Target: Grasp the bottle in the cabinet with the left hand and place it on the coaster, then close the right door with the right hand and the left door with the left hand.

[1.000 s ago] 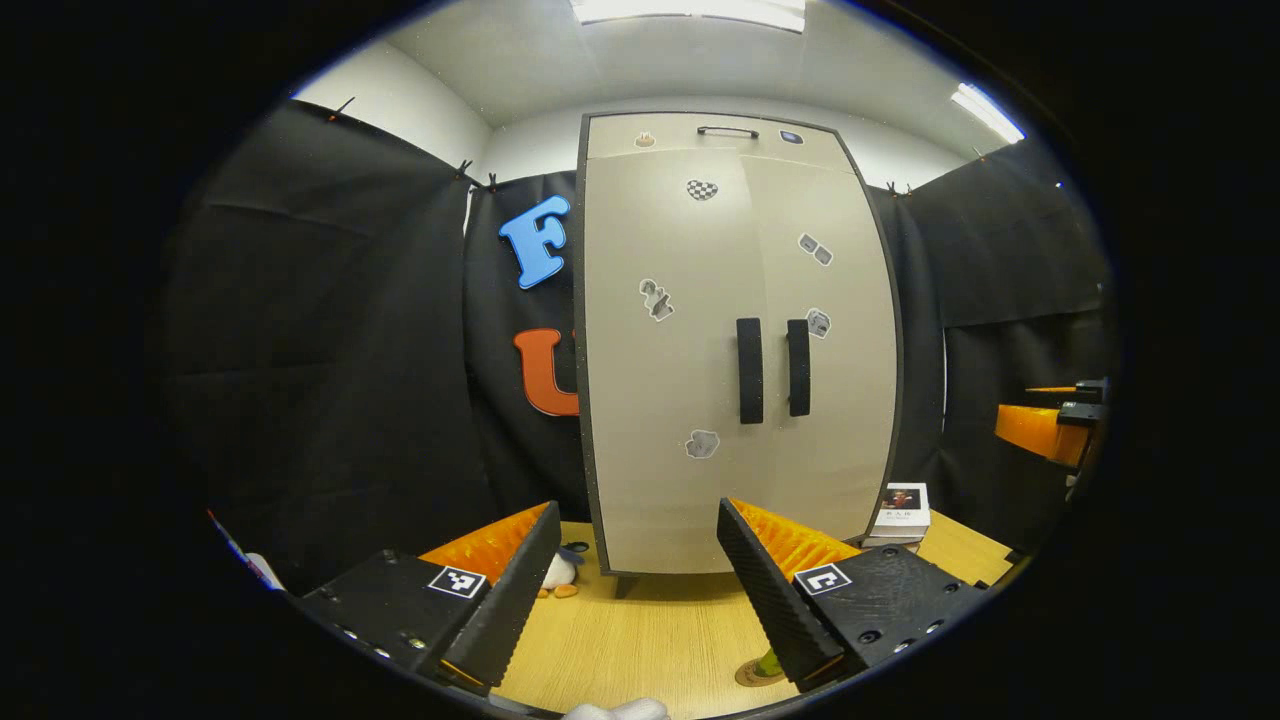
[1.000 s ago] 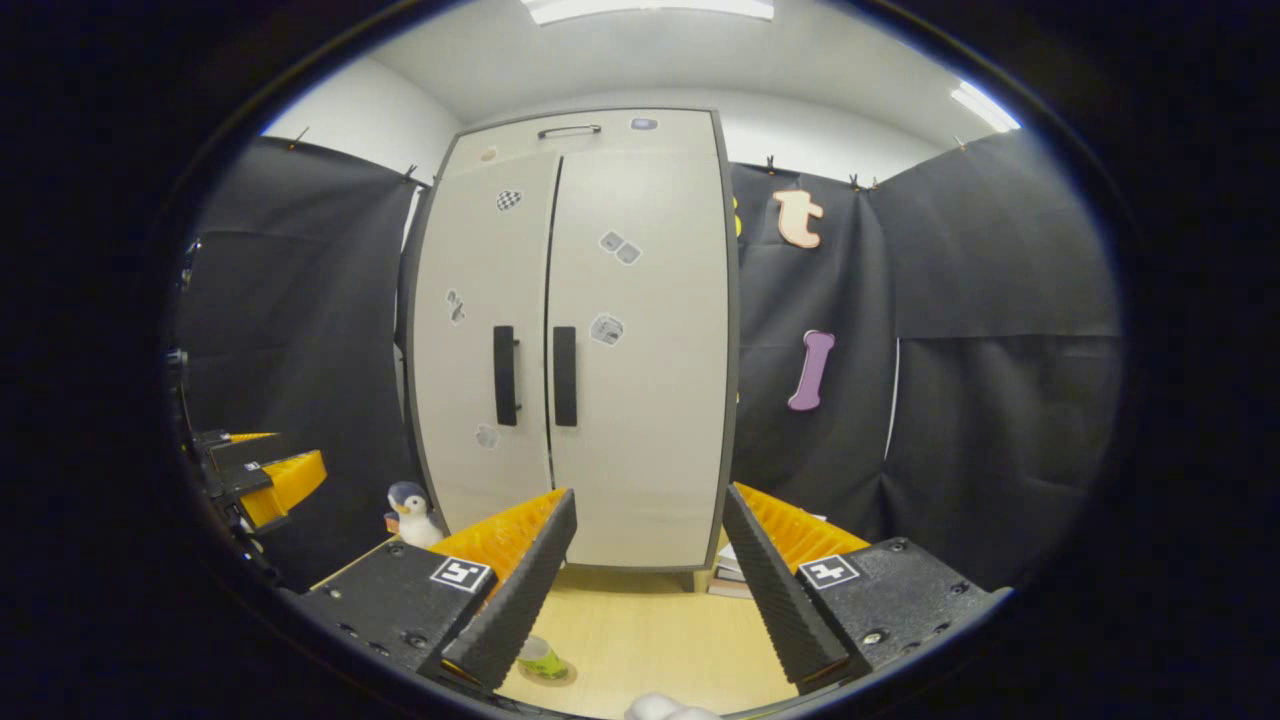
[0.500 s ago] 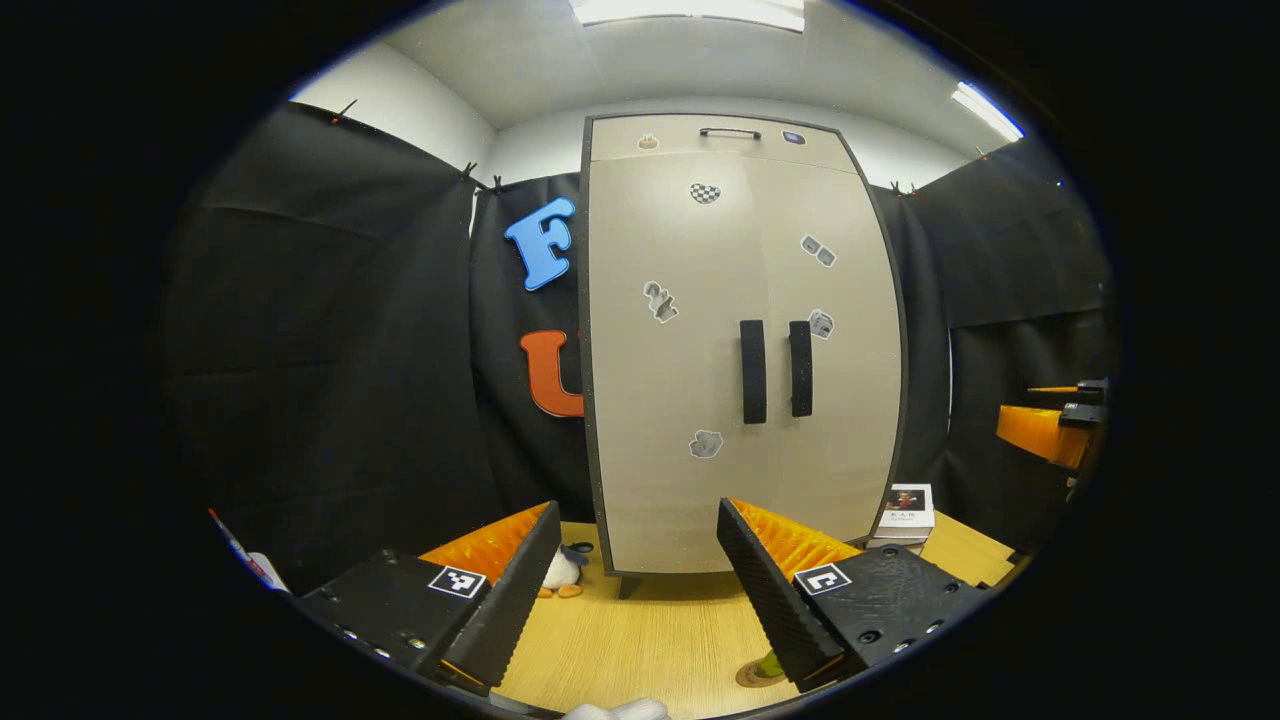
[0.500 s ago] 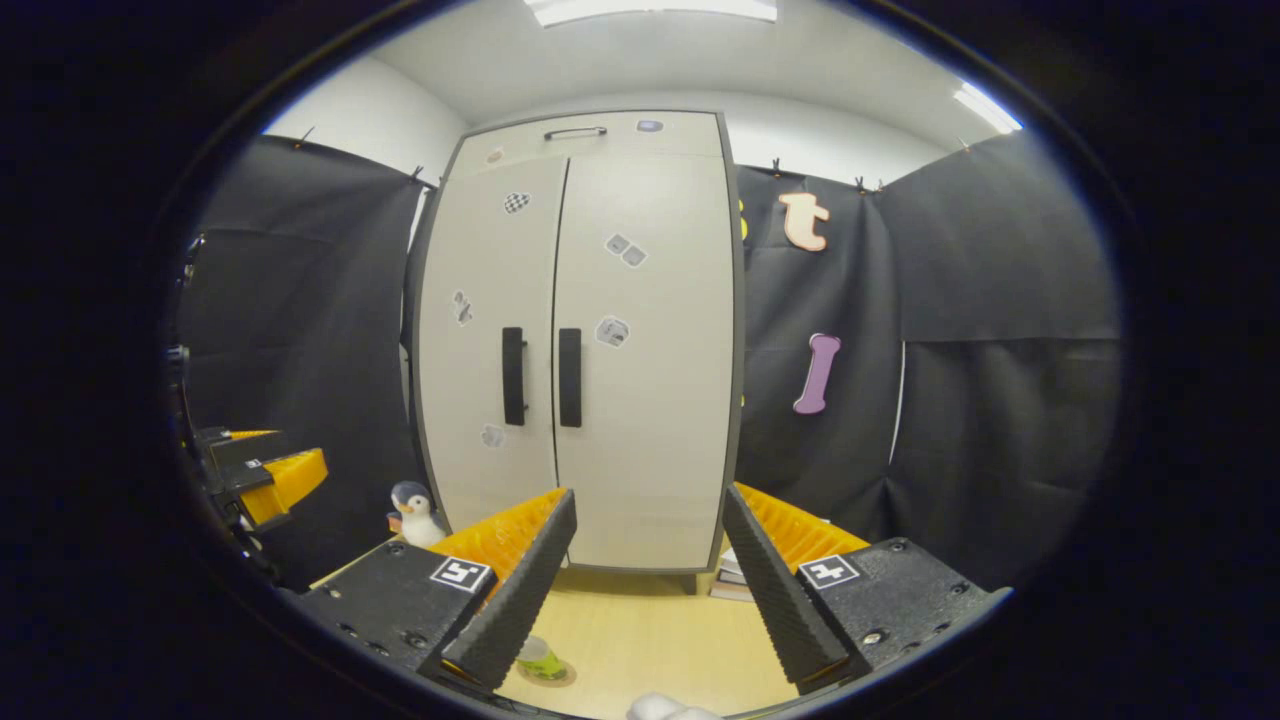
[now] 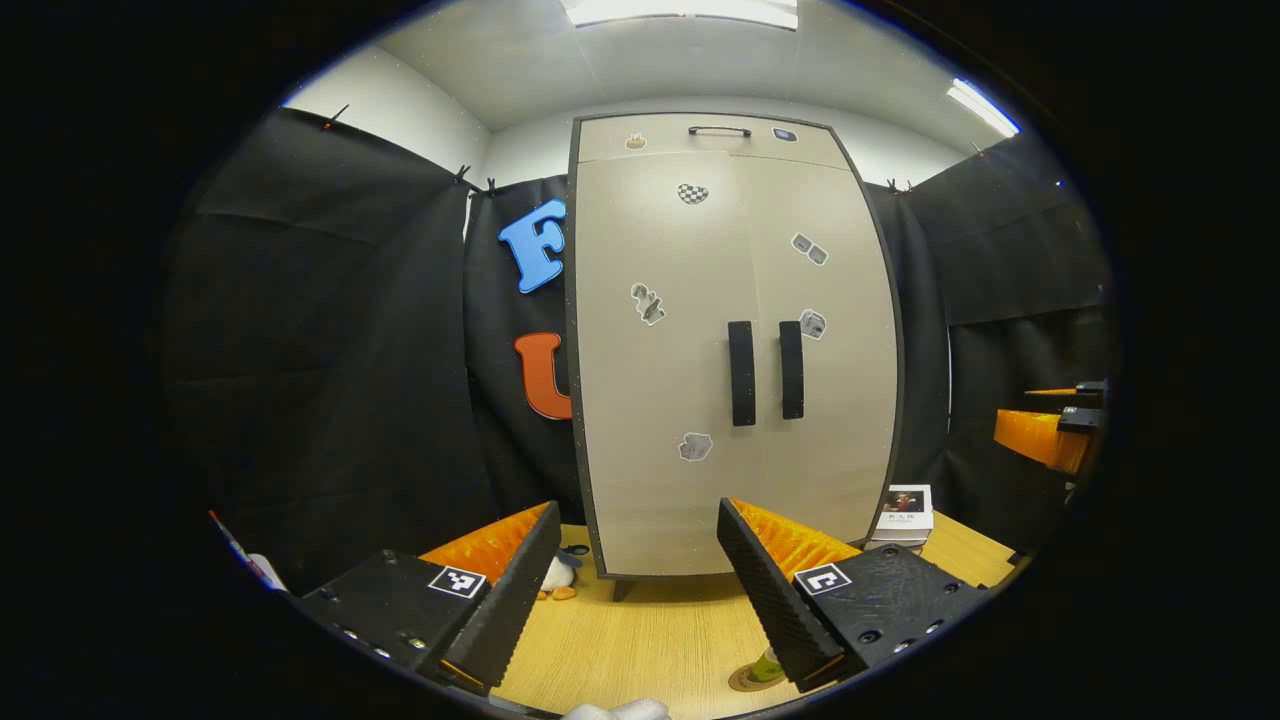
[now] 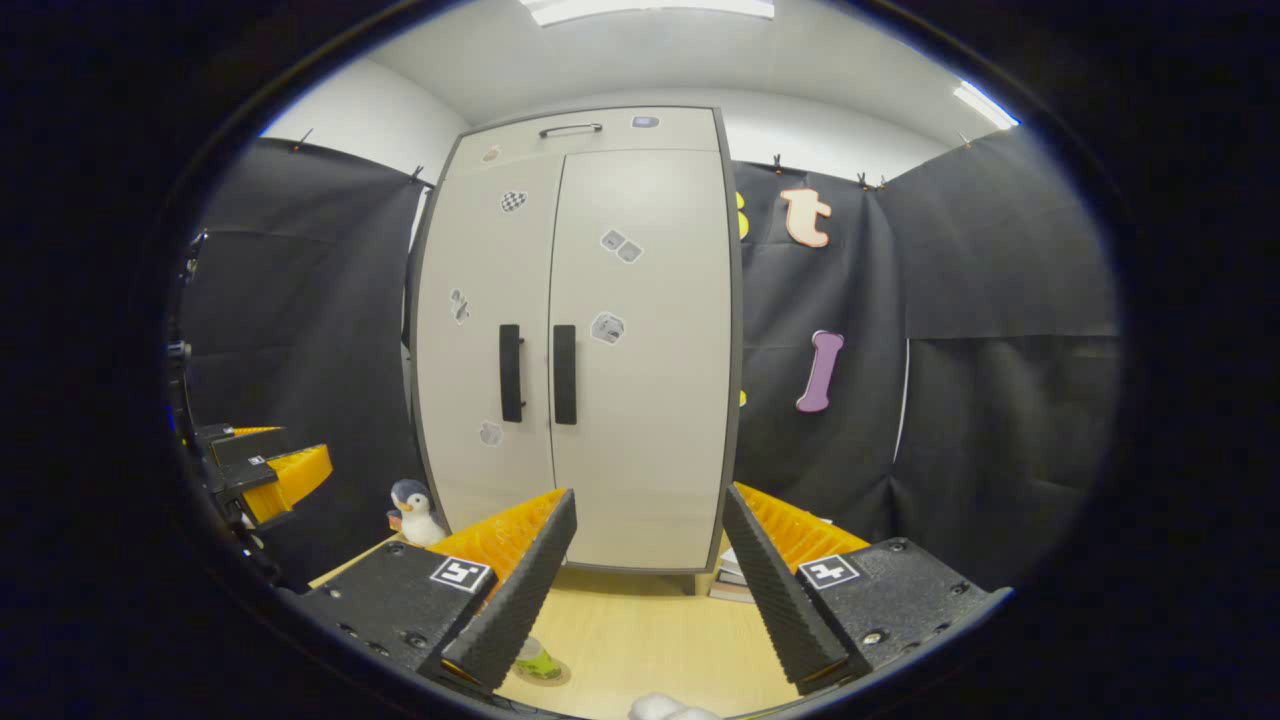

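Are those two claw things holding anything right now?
No. The left gripper and the right gripper are both open with nothing between their fingers, facing the closed cabinet. The bottle sits on the table.

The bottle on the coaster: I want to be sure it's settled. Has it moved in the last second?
No. In the right gripper view the bottle sits on its coaster, keeping the same spot on the table before the cabinet.

Black cloth walls [image 6: 1000, 300] hang below a white ceiling with bright strip lights [image 5: 680, 10], and a pale wooden table [image 5: 640, 640] lies under them
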A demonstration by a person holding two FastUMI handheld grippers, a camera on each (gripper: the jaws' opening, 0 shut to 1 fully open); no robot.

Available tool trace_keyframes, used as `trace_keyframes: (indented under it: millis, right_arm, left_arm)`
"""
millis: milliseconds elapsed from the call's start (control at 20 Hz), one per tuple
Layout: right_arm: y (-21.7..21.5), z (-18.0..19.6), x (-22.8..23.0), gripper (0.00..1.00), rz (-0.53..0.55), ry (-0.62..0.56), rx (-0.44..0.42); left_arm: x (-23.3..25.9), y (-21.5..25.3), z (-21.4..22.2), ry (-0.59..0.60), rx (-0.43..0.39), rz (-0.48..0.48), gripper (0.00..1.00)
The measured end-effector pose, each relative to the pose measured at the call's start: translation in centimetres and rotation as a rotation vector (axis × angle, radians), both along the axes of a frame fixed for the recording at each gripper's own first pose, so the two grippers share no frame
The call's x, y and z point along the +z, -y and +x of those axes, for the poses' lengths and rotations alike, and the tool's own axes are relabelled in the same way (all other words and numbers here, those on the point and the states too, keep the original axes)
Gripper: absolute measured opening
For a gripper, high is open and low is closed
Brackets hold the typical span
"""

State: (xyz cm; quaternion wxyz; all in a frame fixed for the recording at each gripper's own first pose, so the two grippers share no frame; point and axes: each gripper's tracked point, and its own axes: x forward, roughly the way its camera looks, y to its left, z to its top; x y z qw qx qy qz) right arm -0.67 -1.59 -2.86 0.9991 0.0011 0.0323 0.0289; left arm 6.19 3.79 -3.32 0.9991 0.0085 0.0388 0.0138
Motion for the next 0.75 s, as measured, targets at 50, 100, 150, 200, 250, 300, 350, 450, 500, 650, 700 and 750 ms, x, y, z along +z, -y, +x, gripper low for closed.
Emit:
trace_keyframes:
  millis: [50,100,150,200,250,300,350,450,500,650,700,750]
  right_arm:
    - [0.2,0.1,0.0,0.97,0.001,-0.002,0.0]
    - [0.5,0.2,-0.1,0.97,0.003,-0.003,0.001]
    - [0.7,0.4,-0.3,0.97,0.005,-0.004,0.002]
    - [1.0,0.6,-0.4,0.97,0.007,-0.005,0.003]
    - [1.4,0.8,-0.5,0.97,0.008,-0.009,0.003]
    - [1.7,1.0,-0.6,0.97,0.009,-0.013,0.004]
    - [2.2,1.2,-0.7,0.97,0.014,-0.014,0.005]
    - [3.0,1.7,-0.7,0.97,0.022,-0.014,0.012]
    - [3.4,2.0,-0.6,0.97,0.024,-0.014,0.014]
    - [4.5,3.0,-0.3,0.97,0.03,-0.019,0.03]
    - [4.8,3.4,0.0,0.97,0.033,-0.013,0.037]
    - [5.1,3.7,0.2,0.98,0.033,-0.009,0.04]
  left_arm:
    - [0.0,0.0,0.0,-0.002,0.001,0.002,0.96]
    - [-0.1,0.1,0.1,-0.003,0.002,0.003,0.96]
    - [-0.1,0.2,0.1,-0.006,0.003,0.004,0.96]
    - [-0.2,0.3,0.1,-0.01,0.004,0.005,0.96]
    - [-0.2,0.4,0.2,-0.012,0.006,0.007,0.96]
    - [-0.3,0.5,0.2,-0.016,0.006,0.009,0.96]
    - [-0.3,0.6,0.2,-0.018,0.009,0.012,0.96]
    - [-0.3,0.7,0.4,-0.019,0.017,0.02,0.96]
    - [-0.3,0.8,0.5,-0.021,0.021,0.023,0.96]
    - [-0.2,0.9,0.6,-0.026,0.041,0.026,0.96]
    - [-0.1,0.9,0.7,-0.021,0.047,0.027,0.96]
    - [-0.1,0.8,0.9,-0.018,0.055,0.033,0.96]
